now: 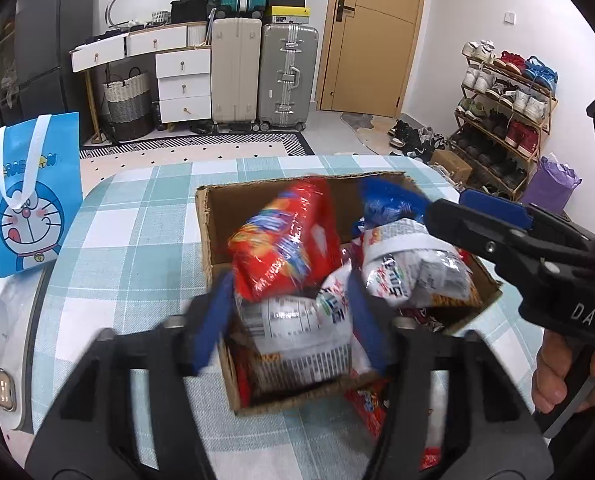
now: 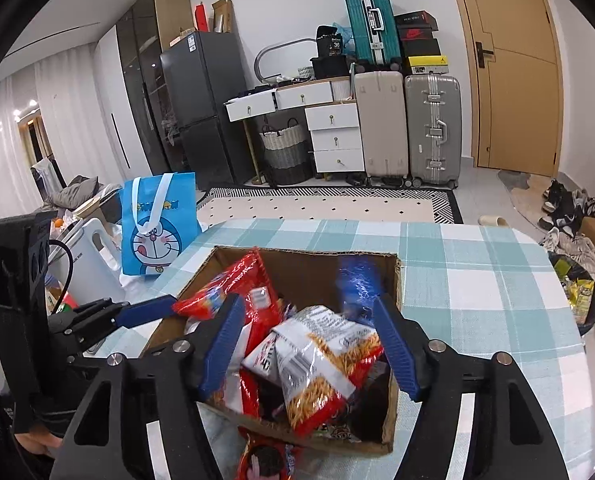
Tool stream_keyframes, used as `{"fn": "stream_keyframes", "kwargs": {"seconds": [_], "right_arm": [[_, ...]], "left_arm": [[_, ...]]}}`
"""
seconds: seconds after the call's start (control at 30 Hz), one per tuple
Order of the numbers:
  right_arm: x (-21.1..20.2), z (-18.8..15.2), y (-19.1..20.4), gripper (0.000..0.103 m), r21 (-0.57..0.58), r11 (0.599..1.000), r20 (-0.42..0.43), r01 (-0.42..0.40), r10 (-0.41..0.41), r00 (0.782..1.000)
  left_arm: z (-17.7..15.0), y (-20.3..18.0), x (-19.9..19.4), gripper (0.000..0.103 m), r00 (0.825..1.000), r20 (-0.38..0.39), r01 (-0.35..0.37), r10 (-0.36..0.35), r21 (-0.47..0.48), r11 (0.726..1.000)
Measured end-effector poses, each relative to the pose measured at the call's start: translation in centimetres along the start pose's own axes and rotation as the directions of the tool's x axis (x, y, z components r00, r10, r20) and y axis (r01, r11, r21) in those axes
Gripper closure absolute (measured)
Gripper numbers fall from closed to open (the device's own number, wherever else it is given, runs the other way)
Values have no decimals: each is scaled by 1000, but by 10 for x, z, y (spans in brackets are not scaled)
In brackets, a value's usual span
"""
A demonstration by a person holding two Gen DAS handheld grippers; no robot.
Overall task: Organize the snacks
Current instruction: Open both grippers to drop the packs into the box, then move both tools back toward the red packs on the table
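An open cardboard box [image 1: 209, 232] [image 2: 395, 280] on the checked tablecloth holds several snack packs. My left gripper [image 1: 289, 284] hovers over its near end, open; a blurred red biscuit pack [image 1: 285, 240] [image 2: 233, 284] sits tilted just beyond its tips, and no pad presses on it. My right gripper [image 2: 307, 302] is open above the box too, reaching in from the right in the left wrist view [image 1: 449, 210]. A blurred blue packet [image 2: 355, 284] [image 1: 389, 200] stands beyond its right fingertip, free of the pads. White-and-red stick-snack bags [image 2: 321, 368] [image 1: 409, 276] lie on top of the pile.
A blue cartoon gift bag [image 1: 29, 200] [image 2: 157, 228] stands at the table's left edge beside a white kettle [image 2: 89, 256]. A red cookie packet [image 2: 265, 456] [image 1: 369, 404] lies on the cloth in front of the box. A hand [image 1: 557, 376] holds the right gripper's handle.
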State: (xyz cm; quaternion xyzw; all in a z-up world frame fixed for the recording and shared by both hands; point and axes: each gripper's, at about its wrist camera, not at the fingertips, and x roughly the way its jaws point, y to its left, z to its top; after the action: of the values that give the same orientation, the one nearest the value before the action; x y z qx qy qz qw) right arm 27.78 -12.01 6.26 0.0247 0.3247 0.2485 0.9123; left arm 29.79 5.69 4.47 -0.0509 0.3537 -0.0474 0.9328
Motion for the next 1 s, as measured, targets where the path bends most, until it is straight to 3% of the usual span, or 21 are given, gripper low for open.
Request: {"fn": "stream_keyframes", "kwargs": {"seconds": [0.1,0.2,0.33,0.67,1.0], "right_arm": [[-12,-5,-1,14,7,1000,13,2,-2,1000],[-21,-10,-3,4,20,1000,7,15,-15,1000],[-37,-19,-5,1,42,999,19,28,-29,999],[-55,-54,-4,1,61,997,-41,45,-42,998],[-64,-92,-13,1,92,993,-102,72,-63,993]], "left_arm": [[-3,-1,-11,22,1000,16,10,-11,6,1000],[-7,-2,-24,19,999,36,0,-1,18,1000],[-17,0,-45,1,999,46,2,-2,9,1000],[-54,-3,-92,1,999,53,-15,14,21,1000],[-86,-4,-97,1,1000,10,-23,23,15,1000]]}}
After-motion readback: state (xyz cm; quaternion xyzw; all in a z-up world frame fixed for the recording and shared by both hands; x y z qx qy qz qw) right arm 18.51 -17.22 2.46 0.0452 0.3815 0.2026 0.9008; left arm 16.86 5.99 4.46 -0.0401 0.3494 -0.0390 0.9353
